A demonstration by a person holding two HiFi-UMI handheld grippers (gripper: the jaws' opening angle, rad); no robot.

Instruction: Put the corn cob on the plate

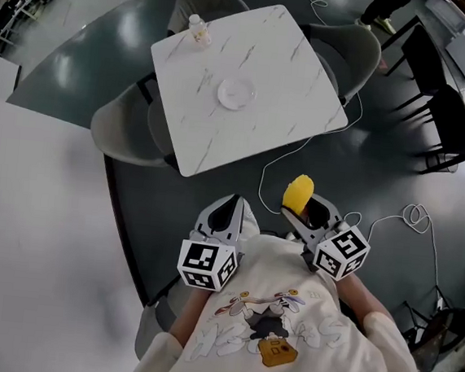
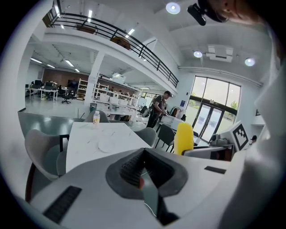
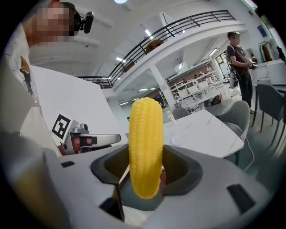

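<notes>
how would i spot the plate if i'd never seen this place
Find the white marble-look square table with grey chairs around it. Near its middle lies a small round white plate, flat and empty, unlike the upright bottle at the far corner.

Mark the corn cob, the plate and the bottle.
corn cob [image 3: 145,147], right gripper view, middle of the kernel rows.
plate [image 1: 235,92], head view, bare centre.
bottle [image 1: 198,29], head view, its body.

Plate on table ctr, bottle at its far-L corner
</notes>
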